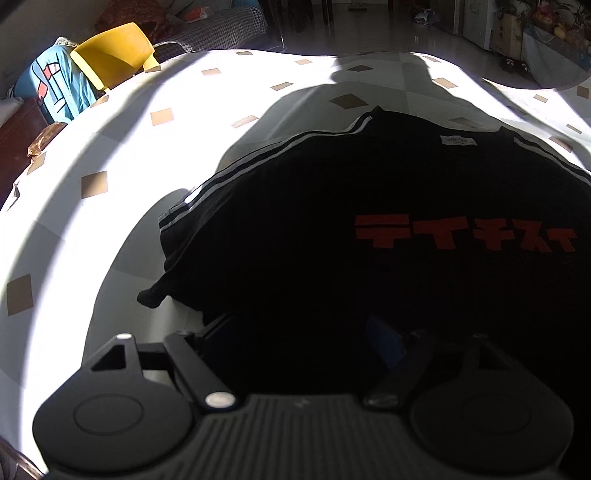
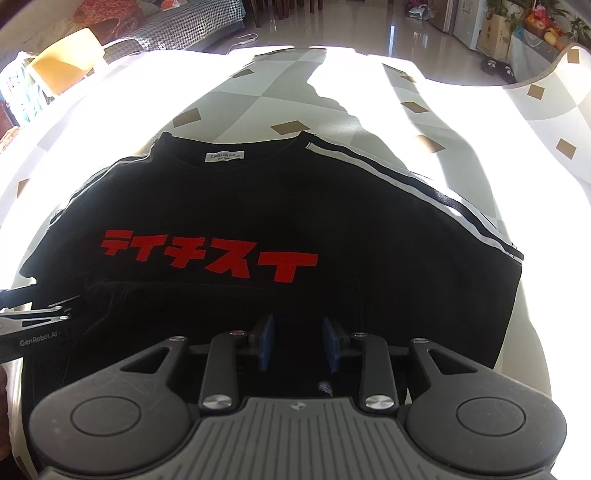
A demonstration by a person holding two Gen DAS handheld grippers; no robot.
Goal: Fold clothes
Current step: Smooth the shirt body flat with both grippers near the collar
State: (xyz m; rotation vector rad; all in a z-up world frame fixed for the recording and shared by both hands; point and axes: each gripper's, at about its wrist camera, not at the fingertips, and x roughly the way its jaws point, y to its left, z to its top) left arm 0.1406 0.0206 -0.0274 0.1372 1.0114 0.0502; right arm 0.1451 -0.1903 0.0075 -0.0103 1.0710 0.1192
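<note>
A black T-shirt (image 2: 280, 206) with red characters (image 2: 207, 254), white sleeve stripes and a white neck label (image 2: 224, 156) lies spread flat on the table, collar at the far side. In the left wrist view the T-shirt (image 1: 332, 206) lies in deep shadow. My left gripper (image 1: 299, 332) hovers over the shirt's near left part, jaws wide apart and nothing pinched. Its body also shows at the left edge of the right wrist view as the left gripper (image 2: 44, 317). My right gripper (image 2: 299, 341) is over the near hem, its blue pads (image 2: 267, 343) a small gap apart. Only dark cloth shows below that gap.
The tablecloth (image 2: 424, 110) is white and grey with brown diamonds, lit by hard sunlight. A yellow chair (image 1: 110, 55) and a blue garment (image 1: 55, 92) stand beyond the far left edge. A patterned sofa (image 2: 173, 26) and a shiny floor lie behind.
</note>
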